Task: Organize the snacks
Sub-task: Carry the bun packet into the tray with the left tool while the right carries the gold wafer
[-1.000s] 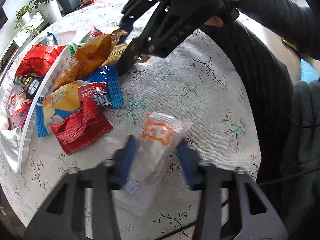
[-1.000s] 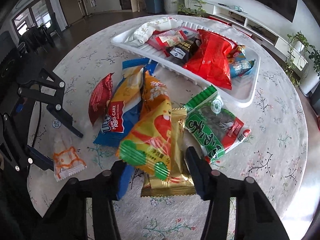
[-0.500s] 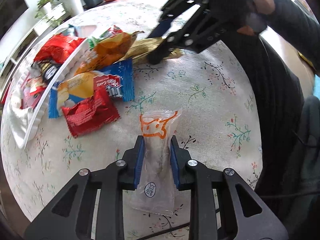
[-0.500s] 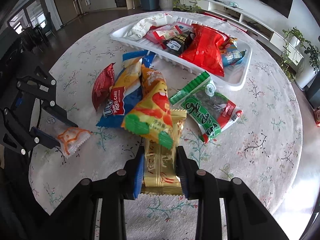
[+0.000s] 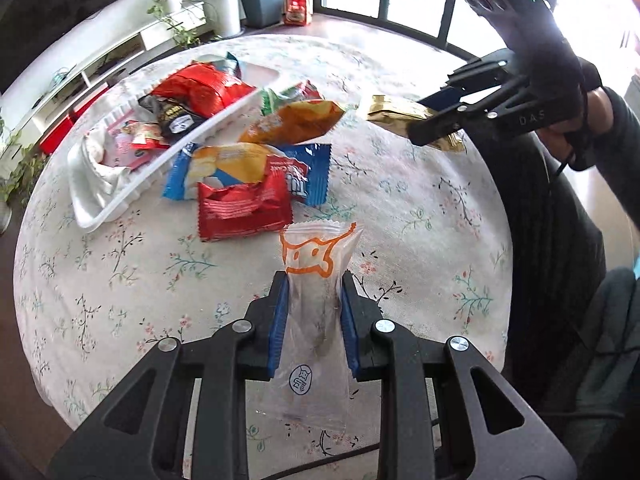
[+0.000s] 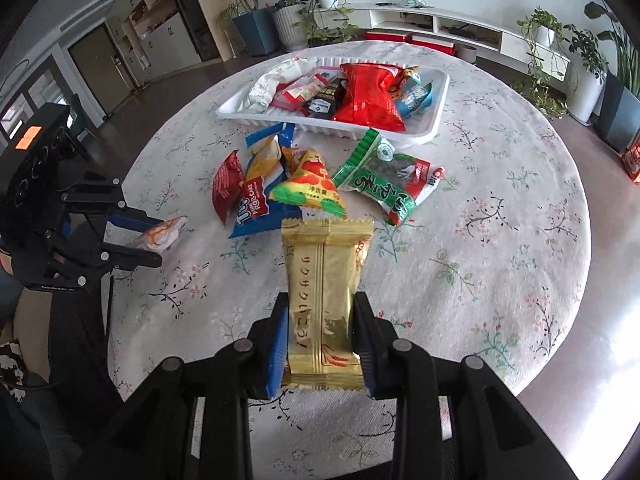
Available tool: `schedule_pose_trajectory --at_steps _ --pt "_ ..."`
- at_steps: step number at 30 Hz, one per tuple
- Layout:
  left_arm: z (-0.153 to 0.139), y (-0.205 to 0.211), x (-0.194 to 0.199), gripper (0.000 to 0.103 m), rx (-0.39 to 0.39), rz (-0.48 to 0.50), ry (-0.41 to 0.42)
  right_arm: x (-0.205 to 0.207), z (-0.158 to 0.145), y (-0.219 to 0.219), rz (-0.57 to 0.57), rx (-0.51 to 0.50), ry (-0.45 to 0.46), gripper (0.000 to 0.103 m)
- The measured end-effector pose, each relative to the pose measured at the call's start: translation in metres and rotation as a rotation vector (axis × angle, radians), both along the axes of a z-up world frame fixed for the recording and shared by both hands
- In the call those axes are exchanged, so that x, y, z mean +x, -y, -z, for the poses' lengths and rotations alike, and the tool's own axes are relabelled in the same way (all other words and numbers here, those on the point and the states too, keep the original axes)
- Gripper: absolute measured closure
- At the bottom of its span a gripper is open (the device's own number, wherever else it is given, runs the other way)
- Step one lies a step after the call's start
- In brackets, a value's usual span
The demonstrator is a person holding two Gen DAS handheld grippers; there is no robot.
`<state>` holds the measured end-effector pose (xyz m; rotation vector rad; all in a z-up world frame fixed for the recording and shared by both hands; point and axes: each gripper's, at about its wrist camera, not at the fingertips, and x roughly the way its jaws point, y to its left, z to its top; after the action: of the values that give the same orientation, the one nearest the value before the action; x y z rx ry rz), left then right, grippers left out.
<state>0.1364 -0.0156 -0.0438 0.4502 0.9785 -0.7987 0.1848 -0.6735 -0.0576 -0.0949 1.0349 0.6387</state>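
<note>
My left gripper (image 5: 313,280) is shut on a clear packet with an orange drawing (image 5: 316,264) and holds it above the table; it also shows in the right wrist view (image 6: 160,232). My right gripper (image 6: 322,300) is shut on a gold packet (image 6: 324,276), lifted off the table; it also shows in the left wrist view (image 5: 404,118). A white tray (image 6: 434,120) at the far side holds several snacks, among them a red bag (image 6: 366,96). Loose snacks lie before it: a green packet (image 6: 384,184), an orange bag (image 6: 310,184), a blue roll-cake packet (image 6: 256,200), a red packet (image 6: 226,184).
The round table has a floral cloth (image 6: 480,240). The person's dark-sleeved arm and body (image 5: 560,184) stand at the table's near right edge in the left wrist view. Plants and a low white shelf (image 6: 440,24) lie beyond the table.
Both grippers have shut on their packets and lifted them off the table. The gold packet has come out from under the orange bag.
</note>
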Motion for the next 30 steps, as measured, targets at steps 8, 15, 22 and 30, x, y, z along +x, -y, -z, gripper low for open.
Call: schedule_pose_trajectory --at_steps 8,15,22,30 --pt "-0.018 0.006 -0.028 0.081 -0.082 -0.063 0.025 -0.003 -0.017 0.011 0.040 0.070 0.005 0.070" --pt "-0.038 -0.012 -0.020 0.081 -0.174 -0.128 0.027 -0.001 -0.034 0.012 0.051 0.129 0.027 0.070" --pt "-0.068 -0.033 0.014 0.081 -0.255 -0.237 0.068 0.013 -0.058 0.006 0.084 0.165 0.083 0.070" --pt "-0.091 -0.050 0.089 0.081 -0.321 -0.391 0.064 0.050 -0.091 -0.025 0.074 0.189 0.155 0.070"
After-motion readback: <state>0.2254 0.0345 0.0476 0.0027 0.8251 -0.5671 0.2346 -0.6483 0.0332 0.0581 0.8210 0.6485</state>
